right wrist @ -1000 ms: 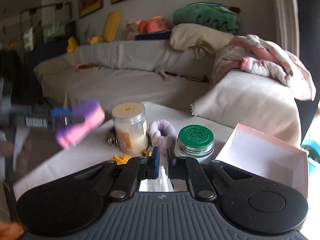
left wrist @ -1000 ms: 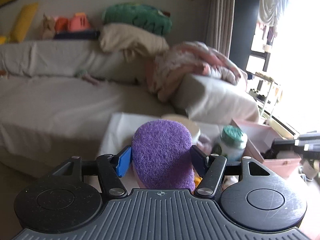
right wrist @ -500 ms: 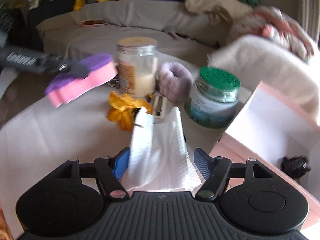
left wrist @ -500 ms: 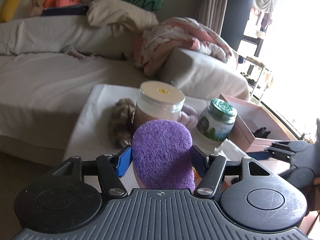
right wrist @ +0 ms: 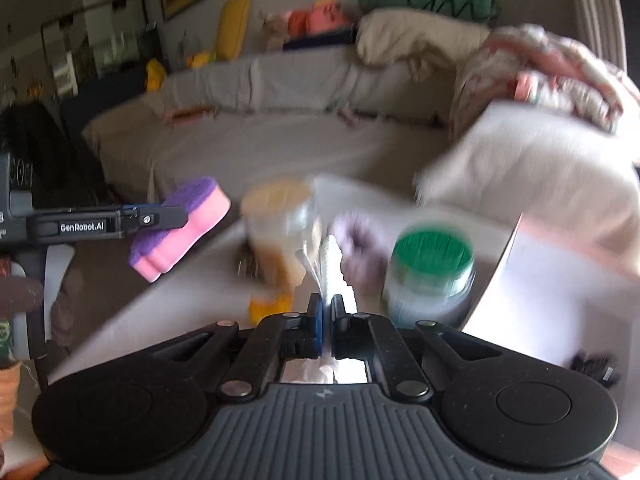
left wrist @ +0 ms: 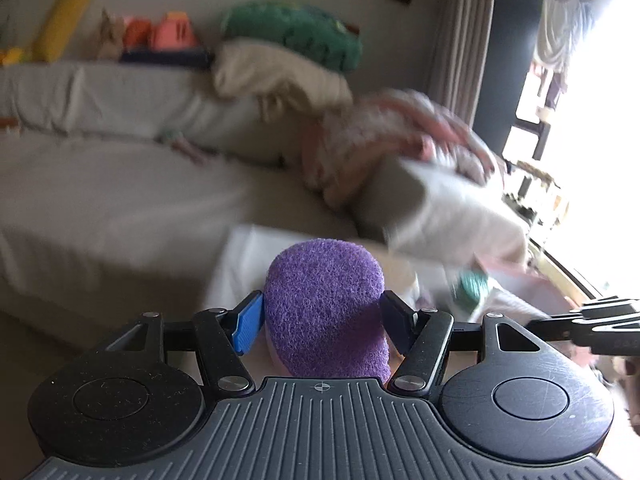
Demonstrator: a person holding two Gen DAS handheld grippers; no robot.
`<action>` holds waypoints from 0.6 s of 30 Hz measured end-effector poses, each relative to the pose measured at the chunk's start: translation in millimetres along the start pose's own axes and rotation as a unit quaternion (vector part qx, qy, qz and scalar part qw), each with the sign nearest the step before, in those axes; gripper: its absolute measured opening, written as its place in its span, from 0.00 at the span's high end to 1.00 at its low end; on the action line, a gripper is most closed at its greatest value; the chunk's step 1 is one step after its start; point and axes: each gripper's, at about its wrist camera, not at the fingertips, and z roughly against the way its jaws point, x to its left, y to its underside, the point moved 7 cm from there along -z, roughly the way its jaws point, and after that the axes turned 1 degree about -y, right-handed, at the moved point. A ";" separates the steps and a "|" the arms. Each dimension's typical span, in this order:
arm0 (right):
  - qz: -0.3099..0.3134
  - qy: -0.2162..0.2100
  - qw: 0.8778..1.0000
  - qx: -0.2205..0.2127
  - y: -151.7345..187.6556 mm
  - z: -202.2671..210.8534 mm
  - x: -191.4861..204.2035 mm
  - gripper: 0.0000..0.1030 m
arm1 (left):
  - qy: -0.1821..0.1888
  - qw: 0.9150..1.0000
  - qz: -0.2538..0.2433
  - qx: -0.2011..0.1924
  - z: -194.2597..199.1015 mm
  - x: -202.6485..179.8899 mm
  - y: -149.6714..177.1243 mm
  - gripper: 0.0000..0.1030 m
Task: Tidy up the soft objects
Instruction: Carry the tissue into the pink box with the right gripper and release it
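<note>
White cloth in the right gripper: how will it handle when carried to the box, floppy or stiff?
Probably floppy: the white cloth bunches into thin folds where the right gripper pinches it. Likely light, since a narrow pinch holds it. Loose ends may drag near the green-lidded jar beside it.

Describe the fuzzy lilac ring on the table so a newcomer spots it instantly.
In the right wrist view, start at the white-covered table in front of the sofa. Two jars stand there: a pale-lidded jar and a green-lidded jar. The fuzzy lilac ring lies between them, the only soft, doughnut-shaped thing among hard jars.
</note>
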 end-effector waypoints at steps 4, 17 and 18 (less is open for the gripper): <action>-0.005 0.030 0.998 -0.063 -48.1 26.5 -18.9 0.97 | -0.001 0.999 -0.030 -0.032 -8.4 -15.1 -56.0 0.34; -0.125 0.118 0.982 -0.072 -25.4 95.0 -157.1 0.84 | 0.247 0.960 -0.058 0.121 -147.8 -271.4 -56.2 0.33; -0.150 0.114 0.980 -0.057 -13.3 90.3 -167.8 0.67 | 0.242 0.956 -0.061 0.155 -163.9 -283.1 -40.2 0.33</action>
